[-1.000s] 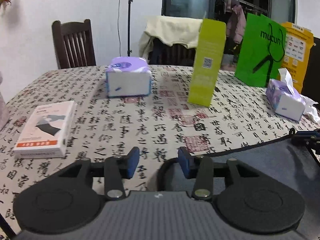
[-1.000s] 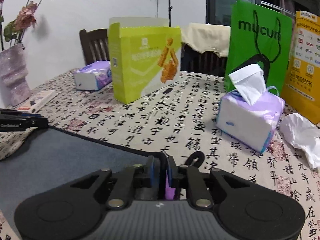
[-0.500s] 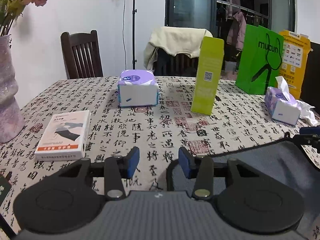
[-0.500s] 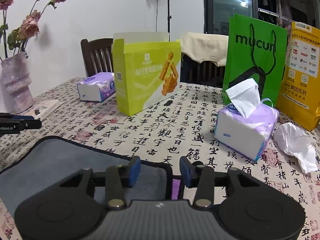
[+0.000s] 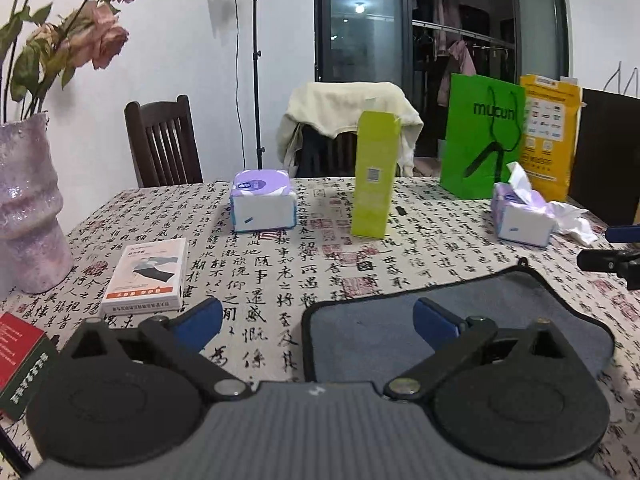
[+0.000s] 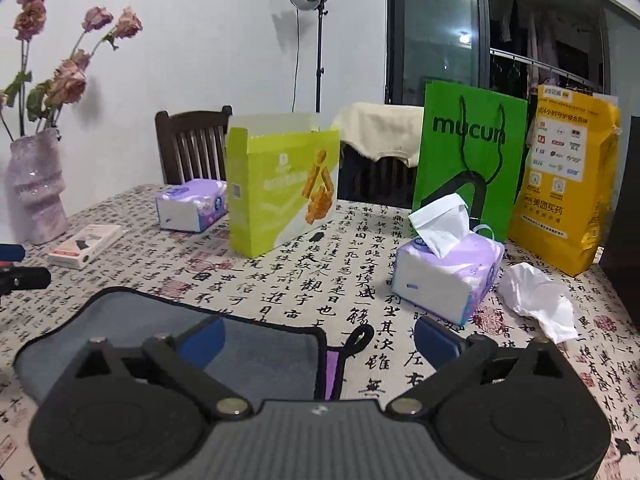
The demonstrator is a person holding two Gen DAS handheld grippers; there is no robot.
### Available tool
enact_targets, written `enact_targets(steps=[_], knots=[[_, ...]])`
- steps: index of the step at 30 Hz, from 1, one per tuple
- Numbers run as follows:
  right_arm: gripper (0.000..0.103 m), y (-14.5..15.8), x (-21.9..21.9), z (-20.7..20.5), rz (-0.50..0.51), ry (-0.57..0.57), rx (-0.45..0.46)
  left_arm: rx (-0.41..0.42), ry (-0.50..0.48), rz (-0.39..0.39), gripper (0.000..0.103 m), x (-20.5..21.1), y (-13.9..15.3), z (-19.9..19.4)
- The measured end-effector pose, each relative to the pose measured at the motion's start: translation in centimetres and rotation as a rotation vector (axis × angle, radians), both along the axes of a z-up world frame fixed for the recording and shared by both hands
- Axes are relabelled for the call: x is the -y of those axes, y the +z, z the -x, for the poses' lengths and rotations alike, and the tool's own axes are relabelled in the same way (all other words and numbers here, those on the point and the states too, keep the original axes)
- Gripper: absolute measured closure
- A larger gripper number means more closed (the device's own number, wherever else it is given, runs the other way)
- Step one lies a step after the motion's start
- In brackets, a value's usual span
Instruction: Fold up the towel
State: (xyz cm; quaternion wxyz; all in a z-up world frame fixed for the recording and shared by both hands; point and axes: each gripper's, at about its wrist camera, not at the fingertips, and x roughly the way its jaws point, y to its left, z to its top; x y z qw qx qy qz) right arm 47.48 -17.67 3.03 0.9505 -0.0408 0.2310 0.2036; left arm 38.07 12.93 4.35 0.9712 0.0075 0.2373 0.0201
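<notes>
A grey towel with a dark edge (image 5: 460,312) lies flat on the patterned tablecloth (image 5: 280,264). My left gripper (image 5: 318,320) is wide open and empty above the towel's left corner. In the right wrist view the same towel (image 6: 168,324) lies at the lower left, with a dark hanging loop (image 6: 360,338) at its right corner. My right gripper (image 6: 320,334) is wide open and empty above that corner. The other gripper's tip shows at the edge of each view, in the left wrist view (image 5: 612,260) and in the right wrist view (image 6: 20,276).
Behind the towel stand a lime-green carton (image 6: 280,184), two tissue packs (image 6: 448,272) (image 5: 262,200), a crumpled tissue (image 6: 540,304), a green paper bag (image 6: 468,152) and a yellow bag (image 6: 568,184). At the left are a vase of roses (image 5: 28,208), a flat white box (image 5: 146,276) and a red box (image 5: 20,360).
My right gripper, shut on the towel's corner a second ago, has opened and let go. Both grippers have opened wide and risen back from the towel, which now lies flat.
</notes>
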Motion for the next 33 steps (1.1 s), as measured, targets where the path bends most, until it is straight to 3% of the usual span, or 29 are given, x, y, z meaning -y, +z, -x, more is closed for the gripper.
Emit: enact_targets(steps=[12,33], knots=[[0.0,1.4,0.8,5.7,-0.034,0.02,0.03,0.046,-0.006,0.013,0.0,1.7,1.3,5.8],[0.0,-1.4,0.3,16.8,-0.041,0.079,0.099,0.147,-0.003,0.011,0.0,4.7,-0.8,17.6]])
